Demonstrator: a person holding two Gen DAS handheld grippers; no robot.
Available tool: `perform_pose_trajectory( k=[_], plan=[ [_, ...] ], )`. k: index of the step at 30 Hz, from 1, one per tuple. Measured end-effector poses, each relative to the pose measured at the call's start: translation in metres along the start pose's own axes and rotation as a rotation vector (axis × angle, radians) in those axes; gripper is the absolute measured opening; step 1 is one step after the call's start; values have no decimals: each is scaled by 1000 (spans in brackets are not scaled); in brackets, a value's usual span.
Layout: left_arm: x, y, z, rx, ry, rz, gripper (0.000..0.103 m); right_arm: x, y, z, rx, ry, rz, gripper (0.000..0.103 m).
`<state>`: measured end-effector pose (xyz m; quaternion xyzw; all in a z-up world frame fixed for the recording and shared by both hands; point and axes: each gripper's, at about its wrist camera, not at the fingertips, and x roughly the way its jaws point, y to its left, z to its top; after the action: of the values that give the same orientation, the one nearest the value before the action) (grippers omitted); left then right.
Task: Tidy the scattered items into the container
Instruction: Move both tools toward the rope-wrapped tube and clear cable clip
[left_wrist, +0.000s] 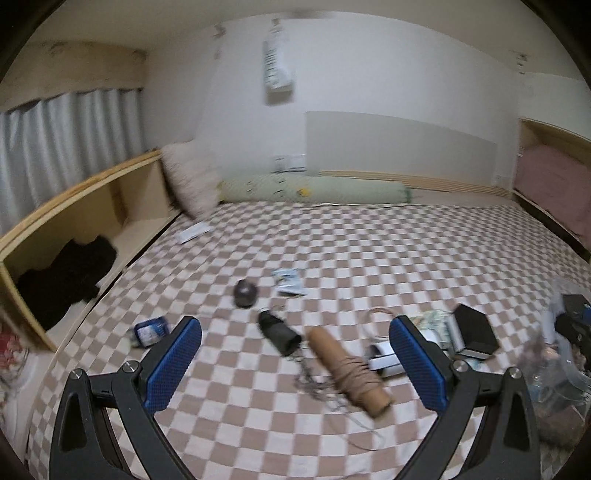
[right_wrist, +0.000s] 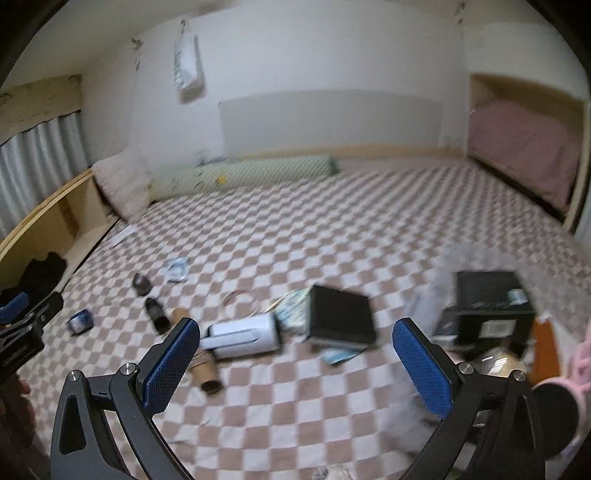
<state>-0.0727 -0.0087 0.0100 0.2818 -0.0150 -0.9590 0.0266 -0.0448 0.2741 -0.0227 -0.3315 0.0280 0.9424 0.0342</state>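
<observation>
Scattered items lie on a checkered bed. In the left wrist view my left gripper (left_wrist: 295, 365) is open and empty above a brown twine spool (left_wrist: 349, 371), a black tube (left_wrist: 279, 332), a round black object (left_wrist: 244, 292), a blue tape roll (left_wrist: 150, 329), a white device (left_wrist: 384, 360) and a black box (left_wrist: 475, 329). In the right wrist view my right gripper (right_wrist: 295, 363) is open and empty over the white device (right_wrist: 243, 336) and the black box (right_wrist: 340, 315). A clear plastic bag (right_wrist: 476, 280) holding a black box (right_wrist: 491, 306) sits at the right.
A wooden shelf (left_wrist: 85, 221) with dark cloth runs along the left edge. A fluffy pillow (left_wrist: 192, 181) and a green bolster (left_wrist: 314, 188) lie at the far wall. A small packet (left_wrist: 290, 282) and a white card (left_wrist: 192, 232) lie farther off. My left gripper shows at the left of the right wrist view (right_wrist: 22, 325).
</observation>
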Motion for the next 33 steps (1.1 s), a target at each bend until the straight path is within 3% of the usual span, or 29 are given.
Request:
perform_pose_trajectory(
  k=[14,17,19,21,33],
  plan=[
    [64,37,-37,31,138,100,102,75,85,-46,-217,219,122,103],
    [87,35,-47,43,186,100,102,88,103,-56,-274,246,135,98],
    [103,33,-55,45,220,104,102,96,112,-61,-300,258,135,87],
    [121,31,-64,35,272,88,102,104,116,-64,-305,277,145,82],
    [192,21,-92,-59,454,19,102,145,103,-68,-209,360,161,82]
  ],
)
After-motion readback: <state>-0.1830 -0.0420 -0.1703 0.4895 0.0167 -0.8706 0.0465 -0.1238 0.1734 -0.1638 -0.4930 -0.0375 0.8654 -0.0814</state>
